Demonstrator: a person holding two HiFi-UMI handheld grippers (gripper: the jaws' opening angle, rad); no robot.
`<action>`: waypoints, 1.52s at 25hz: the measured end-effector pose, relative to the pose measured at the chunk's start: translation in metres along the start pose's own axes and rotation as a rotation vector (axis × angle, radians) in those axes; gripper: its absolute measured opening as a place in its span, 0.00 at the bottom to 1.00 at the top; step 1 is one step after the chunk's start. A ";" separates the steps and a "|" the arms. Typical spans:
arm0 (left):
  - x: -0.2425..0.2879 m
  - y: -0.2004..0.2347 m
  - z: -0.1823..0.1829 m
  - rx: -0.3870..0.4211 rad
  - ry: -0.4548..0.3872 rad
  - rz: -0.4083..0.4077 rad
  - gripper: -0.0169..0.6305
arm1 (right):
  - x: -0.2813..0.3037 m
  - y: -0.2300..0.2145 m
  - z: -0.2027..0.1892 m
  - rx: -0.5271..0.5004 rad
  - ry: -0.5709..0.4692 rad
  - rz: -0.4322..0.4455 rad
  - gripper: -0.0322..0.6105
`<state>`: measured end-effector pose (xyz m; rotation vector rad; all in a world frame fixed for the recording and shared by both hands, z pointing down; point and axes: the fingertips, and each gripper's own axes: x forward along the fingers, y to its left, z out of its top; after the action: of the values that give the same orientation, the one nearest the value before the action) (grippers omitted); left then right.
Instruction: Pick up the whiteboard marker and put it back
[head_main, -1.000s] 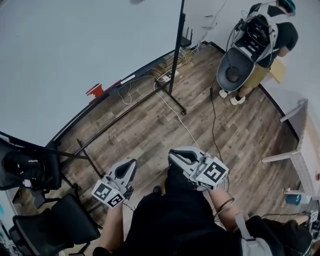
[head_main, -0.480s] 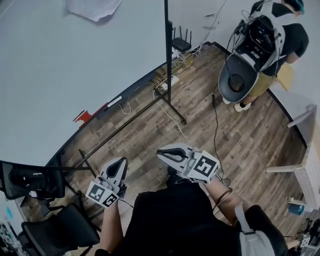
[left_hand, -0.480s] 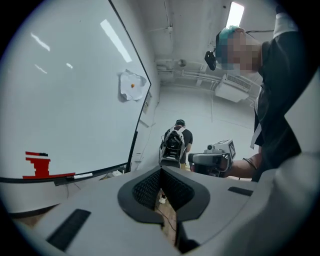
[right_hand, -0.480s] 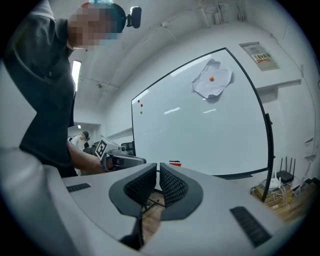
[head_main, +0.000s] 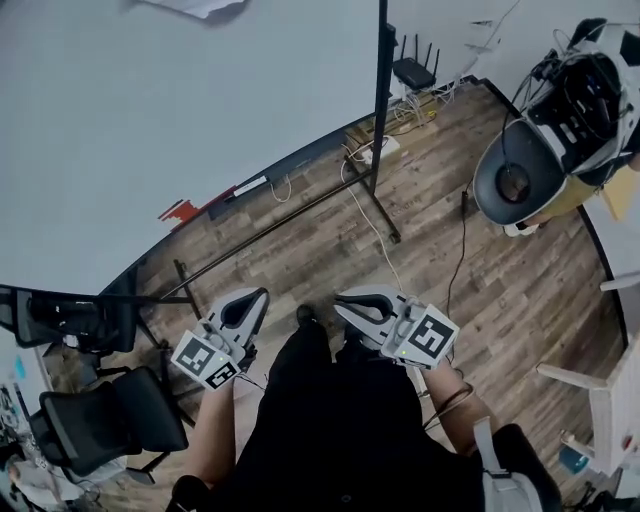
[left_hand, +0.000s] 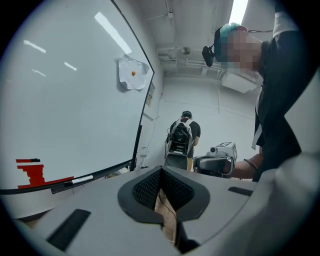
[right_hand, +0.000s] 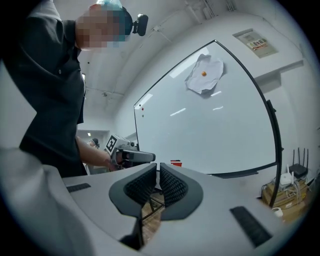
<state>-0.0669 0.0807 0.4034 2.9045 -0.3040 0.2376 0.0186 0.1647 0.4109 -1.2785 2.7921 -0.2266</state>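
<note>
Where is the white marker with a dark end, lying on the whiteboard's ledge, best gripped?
Probably mid-barrel, from the front and slightly above: the white marker lies flat along the dark ledge, and the whiteboard behind blocks the far side.

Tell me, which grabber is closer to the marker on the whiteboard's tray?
The left gripper. It is held on the side where the whiteboard marker lies on the tray; the right gripper is farther off.
</note>
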 end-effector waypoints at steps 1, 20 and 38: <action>0.004 0.004 0.002 0.002 -0.001 -0.001 0.04 | 0.002 -0.004 -0.003 0.008 0.014 0.003 0.10; 0.040 0.172 0.027 0.019 -0.028 0.007 0.04 | 0.147 -0.125 -0.006 0.068 0.207 0.011 0.10; 0.107 0.265 -0.027 0.354 0.340 0.076 0.04 | 0.204 -0.248 0.002 0.072 0.228 -0.014 0.10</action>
<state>-0.0256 -0.1869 0.5001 3.1175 -0.3432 0.8671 0.0707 -0.1499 0.4491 -1.3334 2.9296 -0.4989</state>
